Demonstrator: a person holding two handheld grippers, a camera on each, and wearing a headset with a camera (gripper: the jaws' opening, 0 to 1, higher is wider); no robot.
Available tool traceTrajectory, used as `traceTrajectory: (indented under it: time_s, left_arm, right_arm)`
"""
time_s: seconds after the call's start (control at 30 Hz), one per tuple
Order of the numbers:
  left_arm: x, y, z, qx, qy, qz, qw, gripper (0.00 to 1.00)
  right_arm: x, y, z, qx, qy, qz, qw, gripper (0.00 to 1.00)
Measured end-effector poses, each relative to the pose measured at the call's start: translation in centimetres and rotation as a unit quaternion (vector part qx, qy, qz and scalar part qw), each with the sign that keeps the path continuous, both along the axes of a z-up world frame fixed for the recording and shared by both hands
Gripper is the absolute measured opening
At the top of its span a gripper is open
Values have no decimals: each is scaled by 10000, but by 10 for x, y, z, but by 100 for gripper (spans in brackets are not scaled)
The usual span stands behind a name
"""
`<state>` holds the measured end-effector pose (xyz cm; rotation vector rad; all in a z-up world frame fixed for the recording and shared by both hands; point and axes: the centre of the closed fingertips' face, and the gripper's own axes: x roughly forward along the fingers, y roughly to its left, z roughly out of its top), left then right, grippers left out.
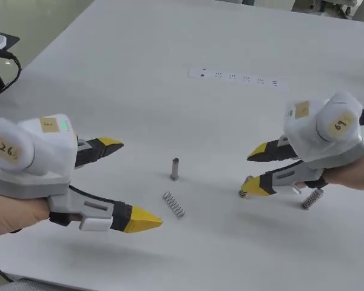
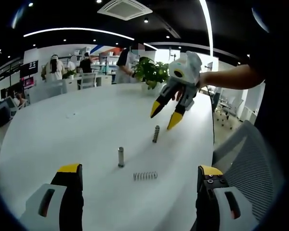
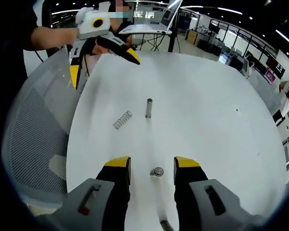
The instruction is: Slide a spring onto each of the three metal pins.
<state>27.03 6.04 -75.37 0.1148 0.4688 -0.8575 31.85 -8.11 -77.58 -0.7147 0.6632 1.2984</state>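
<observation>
A short metal pin (image 1: 175,168) stands upright mid-table, with a loose spring (image 1: 173,204) lying just in front of it. My left gripper (image 1: 130,182) hovers open to their left; its own view has the pin (image 2: 120,157) and spring (image 2: 145,175) ahead of its wide jaws (image 2: 139,169). My right gripper (image 1: 249,176) is open at the right. A second pin (image 3: 157,172) stands between its jaws (image 3: 152,162), untouched, seen at the lower tip (image 1: 244,193). A second spring (image 1: 312,198) lies under the right gripper.
The white table (image 1: 139,73) has a faint printed strip (image 1: 236,77) at the back. A black cable (image 1: 6,63) hangs off the far left edge. A mesh chair (image 3: 33,134) sits at the table's near side. People and desks stand far behind (image 2: 53,70).
</observation>
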Motion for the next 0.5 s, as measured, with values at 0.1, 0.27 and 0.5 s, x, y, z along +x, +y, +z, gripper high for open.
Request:
traceTrajectory:
  time_s: [0.1,0.27,0.5]
  left_arm:
    - [0,1,1,1,-7,13,10000,96]
    - [0,1,2,21,3,0,10000,97]
    - [-1,-1,3,8,-8,-19,10000,97]
  right_arm:
    - [-3,0,2,141,-55,-26,9999,35]
    - [-6,-1,6,417,-157,-137,9989,39]
    - [-10,-6,11,747,-156,-416,9962,43]
